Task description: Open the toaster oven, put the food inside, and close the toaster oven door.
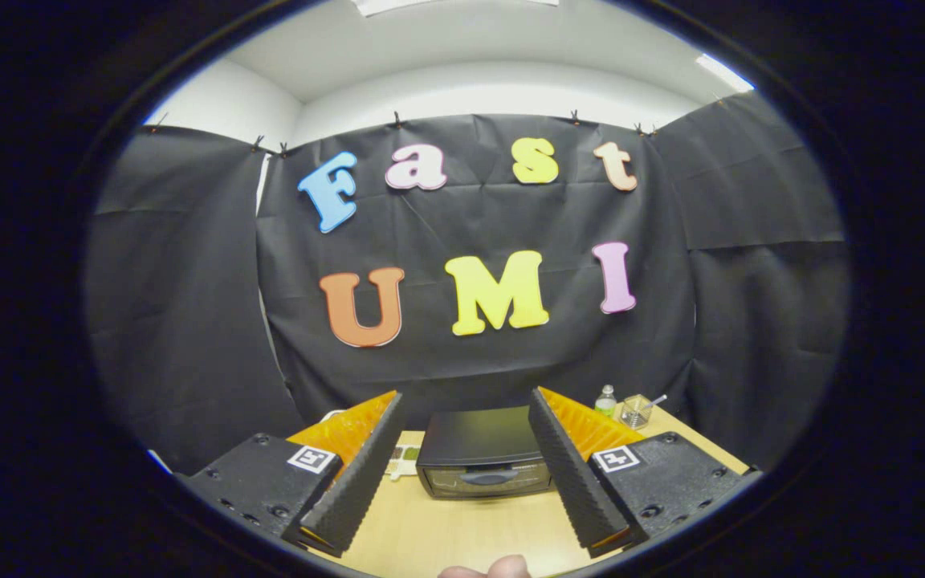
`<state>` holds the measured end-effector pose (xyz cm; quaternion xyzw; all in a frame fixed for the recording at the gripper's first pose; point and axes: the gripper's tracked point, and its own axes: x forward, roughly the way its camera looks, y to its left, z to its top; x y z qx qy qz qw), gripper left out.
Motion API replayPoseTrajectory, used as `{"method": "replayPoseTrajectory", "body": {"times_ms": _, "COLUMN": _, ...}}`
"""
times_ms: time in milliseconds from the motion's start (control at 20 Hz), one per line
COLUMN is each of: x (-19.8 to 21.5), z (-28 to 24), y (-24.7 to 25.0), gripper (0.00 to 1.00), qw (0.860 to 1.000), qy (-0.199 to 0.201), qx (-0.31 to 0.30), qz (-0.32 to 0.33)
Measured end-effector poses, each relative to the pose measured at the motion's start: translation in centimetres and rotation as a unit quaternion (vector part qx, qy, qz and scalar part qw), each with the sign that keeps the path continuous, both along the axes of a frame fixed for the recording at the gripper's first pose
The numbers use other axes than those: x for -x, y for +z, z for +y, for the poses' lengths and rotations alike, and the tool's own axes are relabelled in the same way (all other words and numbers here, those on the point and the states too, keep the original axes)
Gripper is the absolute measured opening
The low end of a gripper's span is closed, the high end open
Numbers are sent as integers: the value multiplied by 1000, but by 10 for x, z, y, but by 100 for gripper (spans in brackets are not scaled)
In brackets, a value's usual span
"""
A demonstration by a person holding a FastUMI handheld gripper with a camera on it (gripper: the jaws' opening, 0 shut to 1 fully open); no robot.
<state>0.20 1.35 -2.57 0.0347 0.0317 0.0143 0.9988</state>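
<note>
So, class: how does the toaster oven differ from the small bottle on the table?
The toaster oven is black, wide and boxy; the small bottle is clear, slim and upright. The oven sits ahead of the open gripper, between its fingers; the bottle stands beyond the right finger. Both rest on the wooden table.

The left finger (354,474) hides most of a white plate (403,459) of food beside the toaster oven (482,453). Near the table's (446,530) far right corner, a small bottle (605,400) and a glass (633,410) are too tiny to make out. A fingertip (488,569) is cut off at the near edge.
</note>
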Motion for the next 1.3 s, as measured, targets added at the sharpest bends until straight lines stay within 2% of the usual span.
{"method": "replayPoseTrajectory", "body": {"times_ms": 200, "x": 44, "z": 2, "y": 2, "gripper": 100, "qw": 1000, "qy": -2, "qx": -4, "qz": -13}}
{"method": "replayPoseTrajectory", "body": {"times_ms": 400, "x": 70, "z": 3, "y": -9, "gripper": 100, "qw": 1000, "qy": -2, "qx": 1, "qz": -2}}
{"method": "replayPoseTrajectory", "body": {"times_ms": 750, "x": 80, "z": 10, "y": -6, "gripper": 100, "qw": 1000, "qy": 3, "qx": 2, "qz": -3}}
{"method": "replayPoseTrajectory", "body": {"times_ms": 1300, "x": 80, "z": -9, "y": -4, "gripper": 100, "qw": 1000, "qy": -27, "qx": -1, "qz": -5}}
